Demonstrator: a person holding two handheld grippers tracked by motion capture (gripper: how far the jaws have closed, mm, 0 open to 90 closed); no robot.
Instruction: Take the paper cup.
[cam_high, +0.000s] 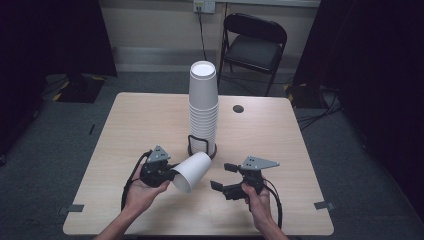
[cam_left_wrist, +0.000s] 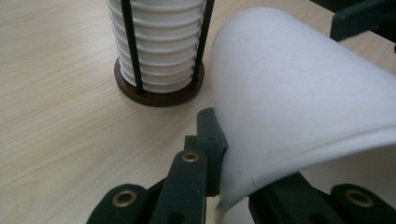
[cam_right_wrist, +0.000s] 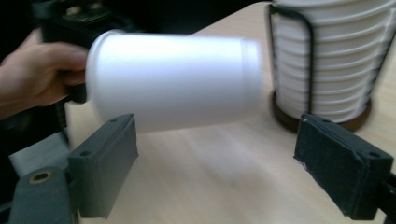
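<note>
- Left tongs (cam_high: 169, 173), nearest the person, are clamped on the rim of a white cup (cam_high: 192, 171), holding it on its side just above the surface (cam_high: 140, 125). The thin wall already bends in the grip, so it could crease or slip out.
- Right tongs (cam_high: 223, 176) stand open and empty, near the cup's base; closing off-centre might knock it loose.
- Beyond, the stack of cups (cam_high: 203, 107) in its holder (cam_high: 201, 146) stands tall; a nudge could tip it.
</note>
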